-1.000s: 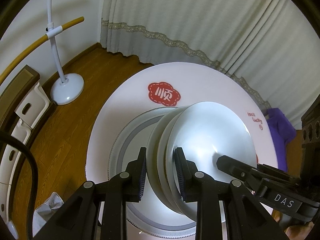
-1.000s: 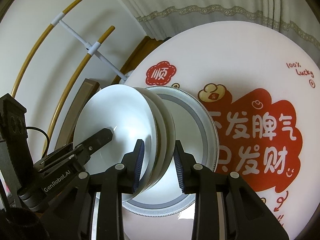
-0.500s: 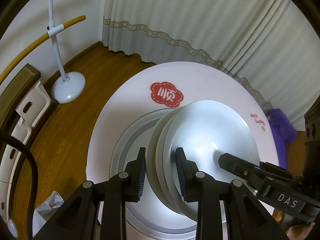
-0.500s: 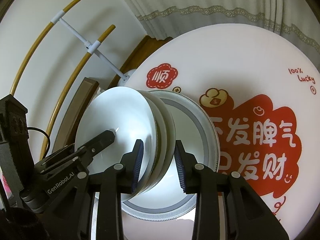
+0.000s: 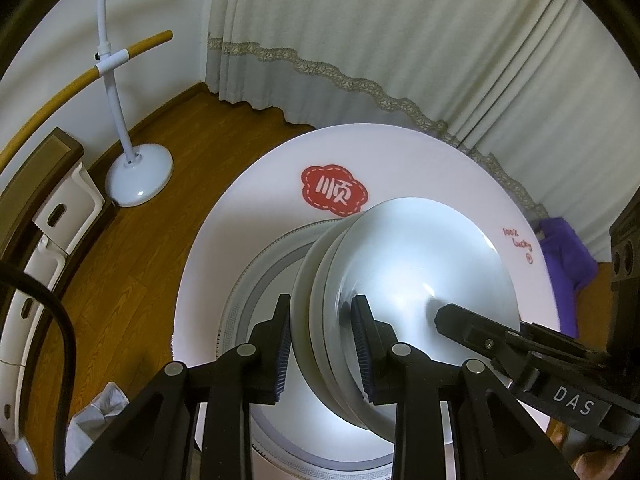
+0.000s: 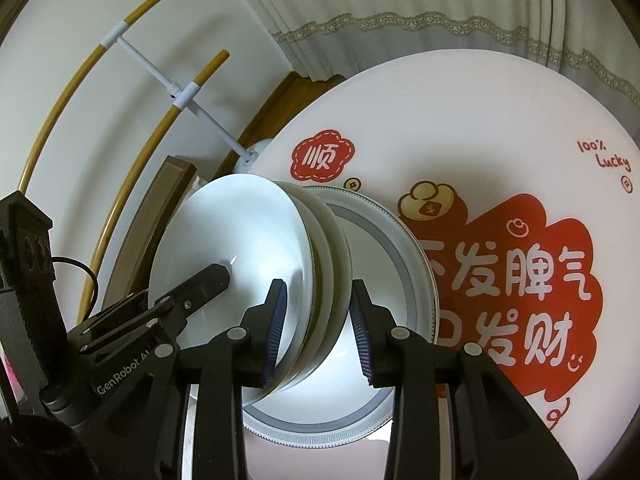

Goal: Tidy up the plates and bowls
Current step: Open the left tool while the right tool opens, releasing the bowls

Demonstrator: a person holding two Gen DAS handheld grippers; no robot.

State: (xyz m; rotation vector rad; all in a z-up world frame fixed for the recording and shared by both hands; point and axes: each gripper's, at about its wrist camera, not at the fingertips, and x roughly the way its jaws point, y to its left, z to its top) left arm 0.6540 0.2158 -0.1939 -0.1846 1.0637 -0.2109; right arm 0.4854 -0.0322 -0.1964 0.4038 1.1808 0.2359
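A stack of white bowls is held above a grey-rimmed white plate on the round white table. My left gripper is shut on the stack's rim on one side. My right gripper is shut on the rim of the same stack on the opposite side. The plate lies flat under the stack. Each gripper shows in the other's view: the right one and the left one. How many bowls are in the stack I cannot tell exactly.
The table carries red printed characters and a red badge. A white lamp stand base is on the wood floor at left. Curtains hang behind. A purple cloth lies at the right.
Both grippers and the bowl stack have risen slightly above the plate; the grip is unchanged.
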